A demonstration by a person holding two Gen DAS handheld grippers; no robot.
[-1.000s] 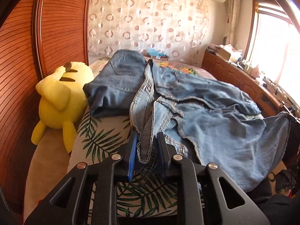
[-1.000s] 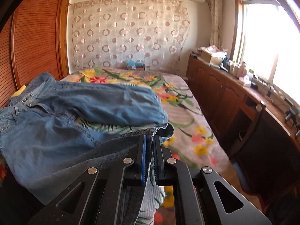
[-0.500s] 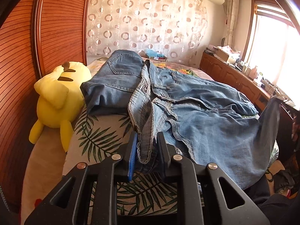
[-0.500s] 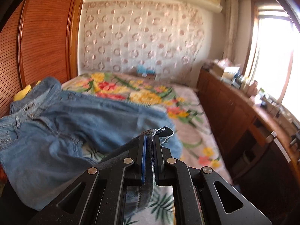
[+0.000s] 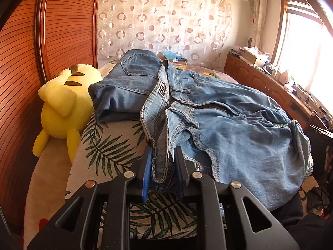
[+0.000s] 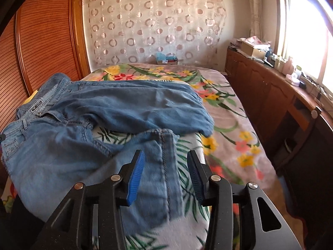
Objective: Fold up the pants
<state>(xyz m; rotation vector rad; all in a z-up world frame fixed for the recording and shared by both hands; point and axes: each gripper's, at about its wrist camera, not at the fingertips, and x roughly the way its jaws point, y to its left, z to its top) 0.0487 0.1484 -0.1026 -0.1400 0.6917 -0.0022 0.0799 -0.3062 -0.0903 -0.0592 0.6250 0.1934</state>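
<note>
A: any writing legible? state of the jaws?

B: waistband patch on the jeans (image 6: 87, 129) has print; too small to read; left gripper (image 5: 163, 162) jaws clenched on the waistband edge; right gripper (image 6: 164, 170) jaws have just been opening, now released; leg hem lies between the pads, untouched.

A: where are the pants?

B: spread across the bed (image 6: 233, 129); one leg end near the bed's near edge; second folded pair (image 5: 127, 89) beside the yellow plush (image 5: 62, 108); open floral cover to the right, cabinets (image 6: 270, 95) beyond; both grippers tilt down at the bed.
</note>
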